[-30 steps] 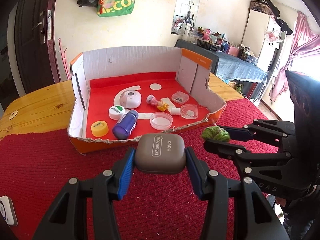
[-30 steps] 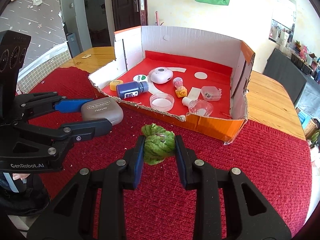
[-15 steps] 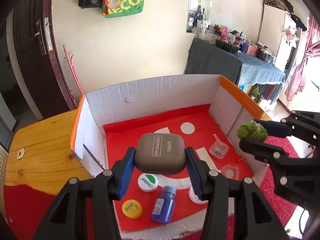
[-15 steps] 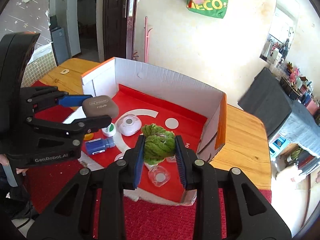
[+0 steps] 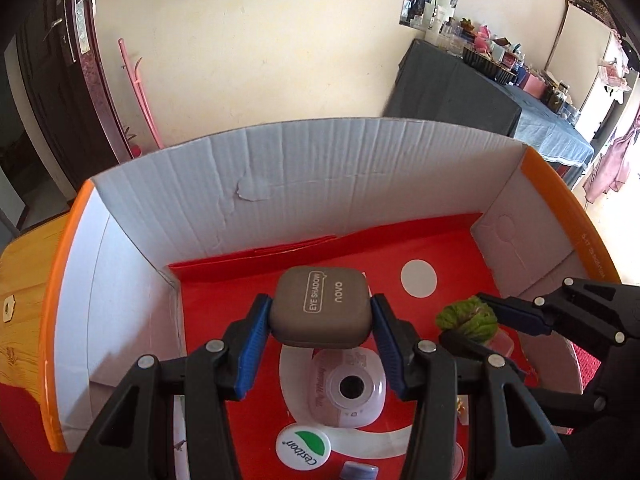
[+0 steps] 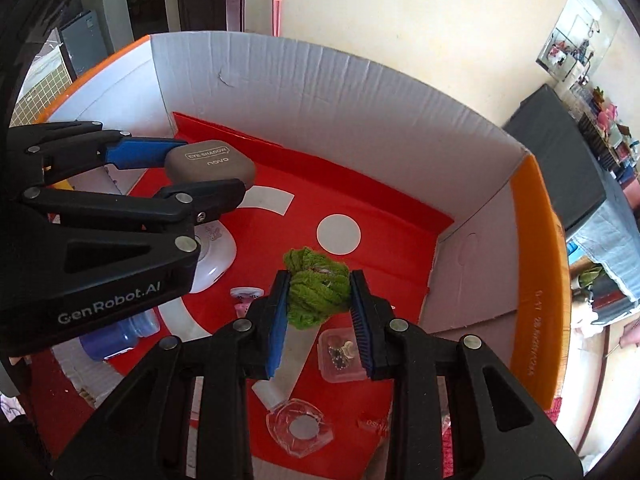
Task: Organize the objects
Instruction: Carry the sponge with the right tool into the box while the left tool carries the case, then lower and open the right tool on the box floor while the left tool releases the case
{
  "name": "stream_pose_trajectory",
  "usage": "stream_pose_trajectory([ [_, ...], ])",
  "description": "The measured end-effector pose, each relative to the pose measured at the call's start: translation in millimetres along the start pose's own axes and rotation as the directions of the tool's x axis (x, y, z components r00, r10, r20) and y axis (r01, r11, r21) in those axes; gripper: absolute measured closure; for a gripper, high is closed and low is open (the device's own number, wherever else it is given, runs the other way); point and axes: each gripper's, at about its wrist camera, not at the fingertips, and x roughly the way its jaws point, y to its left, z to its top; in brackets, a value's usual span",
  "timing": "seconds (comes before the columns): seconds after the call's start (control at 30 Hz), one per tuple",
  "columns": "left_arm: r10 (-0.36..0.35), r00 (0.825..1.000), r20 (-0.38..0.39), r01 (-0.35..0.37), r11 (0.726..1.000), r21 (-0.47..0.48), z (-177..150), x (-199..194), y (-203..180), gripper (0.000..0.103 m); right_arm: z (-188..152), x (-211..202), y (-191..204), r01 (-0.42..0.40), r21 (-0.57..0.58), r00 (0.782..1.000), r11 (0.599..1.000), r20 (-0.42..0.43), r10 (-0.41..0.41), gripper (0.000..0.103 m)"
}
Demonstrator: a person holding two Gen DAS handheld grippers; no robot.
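My left gripper [image 5: 320, 314] is shut on a grey-brown eye shadow case [image 5: 320, 306], held in the air over the red floor of the cardboard box [image 5: 280, 184]. My right gripper [image 6: 318, 294] is shut on a green knitted ball [image 6: 316, 290], also above the box floor, towards its right side. In the left wrist view the green ball [image 5: 468, 320] hangs to the right of the case. From the right wrist, the case [image 6: 210, 164] and the left gripper [image 6: 196, 170] show at the left, above the box's back left part.
On the box floor lie a white round device [image 5: 352, 390], a white lid with a green leaf [image 5: 303, 446], a blue bottle [image 6: 120, 334], a small clear box [image 6: 340, 354], a clear flask [image 6: 298, 426] and a small pink figure [image 6: 245, 298]. High white walls stand behind and at both sides.
Both grippers have moved forward from above the red cloth to over the box interior, each still holding its object. The box's back wall is now much nearer.
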Motion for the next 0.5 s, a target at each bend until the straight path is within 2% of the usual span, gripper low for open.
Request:
stream_pose_trajectory([
  [0.23,-0.004,0.997,-0.077,0.0,0.999,-0.05,3.7,21.5,6.0,0.051,8.1,20.5,-12.3,-0.045,0.054,0.997,0.998,-0.066,0.049,0.075],
  [0.4,-0.021,0.994,-0.108,0.013,0.997,-0.076,2.0,28.8,9.8,0.051,10.2,31.2,-20.2,-0.088,0.093,0.989,0.992,-0.108,0.098,0.075],
  [0.5,-0.015,0.993,-0.118,0.006,0.997,-0.073,0.0,31.1,8.9,0.051,8.5,36.3,-20.1,-0.088,0.09,0.986,0.992,-0.132,0.099,0.075],
])
